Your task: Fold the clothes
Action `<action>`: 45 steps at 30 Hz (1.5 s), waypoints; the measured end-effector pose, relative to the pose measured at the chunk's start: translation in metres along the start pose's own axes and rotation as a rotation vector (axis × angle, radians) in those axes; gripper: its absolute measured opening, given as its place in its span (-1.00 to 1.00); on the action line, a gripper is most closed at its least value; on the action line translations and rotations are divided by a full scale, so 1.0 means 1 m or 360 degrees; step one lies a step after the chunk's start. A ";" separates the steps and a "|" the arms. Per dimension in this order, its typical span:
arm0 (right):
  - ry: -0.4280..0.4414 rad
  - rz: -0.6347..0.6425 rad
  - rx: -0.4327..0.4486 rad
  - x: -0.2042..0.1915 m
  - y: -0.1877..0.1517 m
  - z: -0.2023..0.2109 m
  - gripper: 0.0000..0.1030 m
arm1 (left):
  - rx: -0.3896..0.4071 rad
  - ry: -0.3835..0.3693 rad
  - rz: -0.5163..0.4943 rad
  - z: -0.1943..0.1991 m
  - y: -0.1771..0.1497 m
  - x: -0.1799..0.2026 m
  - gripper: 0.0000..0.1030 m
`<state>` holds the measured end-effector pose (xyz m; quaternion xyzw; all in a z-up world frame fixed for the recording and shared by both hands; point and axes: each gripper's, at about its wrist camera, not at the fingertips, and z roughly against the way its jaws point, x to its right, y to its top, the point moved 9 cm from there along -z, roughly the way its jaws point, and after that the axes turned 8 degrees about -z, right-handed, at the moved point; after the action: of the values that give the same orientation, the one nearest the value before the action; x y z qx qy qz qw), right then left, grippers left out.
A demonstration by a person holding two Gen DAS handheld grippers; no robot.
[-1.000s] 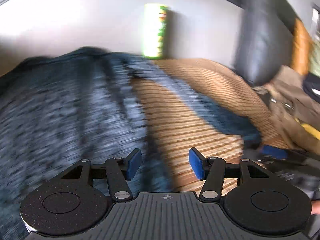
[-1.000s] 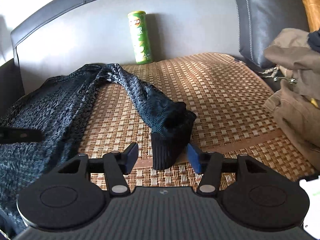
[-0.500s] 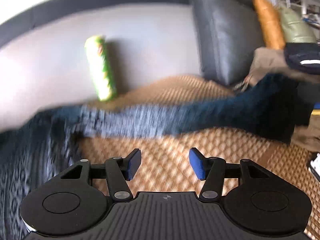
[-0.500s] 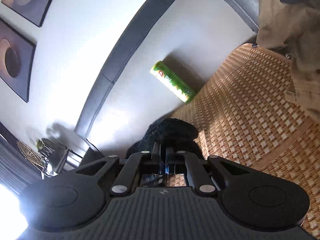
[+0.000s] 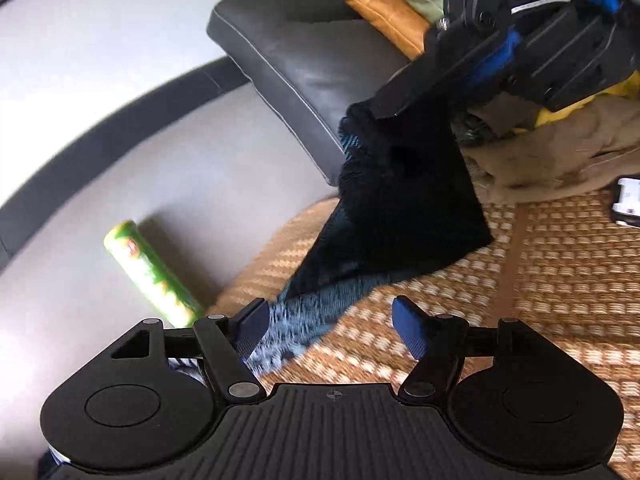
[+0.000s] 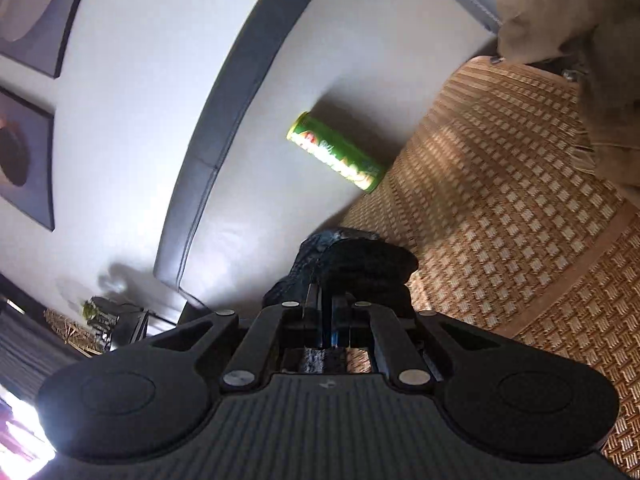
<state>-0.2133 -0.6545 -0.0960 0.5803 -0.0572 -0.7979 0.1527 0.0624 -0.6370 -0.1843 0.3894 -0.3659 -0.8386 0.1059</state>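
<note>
The right claw (image 6: 326, 320) is tipped steeply and raised above the woven mat (image 6: 520, 240), its jaws pressed together on the dark cuff of the knit sweater sleeve (image 5: 400, 200), which hangs from it down to the mat. The left claw (image 5: 326, 326) is low over the mat, its blue pads (image 5: 408, 332) spread wide; the sleeve's grey-blue part passes between them, beside the left pad. Past the sleeve, a green crisp tube (image 6: 336, 152) stands against the sofa back (image 6: 140, 100). A black cushion (image 5: 300, 60) and brown clothes (image 5: 560, 152) lie beyond the sleeve.
</note>
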 end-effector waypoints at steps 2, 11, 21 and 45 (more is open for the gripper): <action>0.0019 -0.0001 -0.0011 -0.004 -0.002 0.000 -0.90 | 0.0021 -0.0020 -0.0005 -0.006 0.007 0.002 0.00; -0.0182 -0.0159 0.0126 0.039 0.024 0.010 -0.90 | 0.0002 -0.0431 0.0346 -0.010 0.031 -0.045 -1.00; -0.0695 0.0873 0.0145 0.016 -0.011 0.030 0.11 | -0.0324 -0.0657 0.0306 -0.051 0.038 -0.042 -1.00; -0.0639 0.0823 0.0048 0.020 -0.029 -0.045 -0.91 | -0.0366 -0.0701 0.0881 -0.015 0.008 -0.117 0.21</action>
<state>-0.1815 -0.6293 -0.1364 0.3798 -0.2436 -0.8302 0.3273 0.1512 -0.5966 -0.1182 0.0714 -0.3749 -0.8775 0.2903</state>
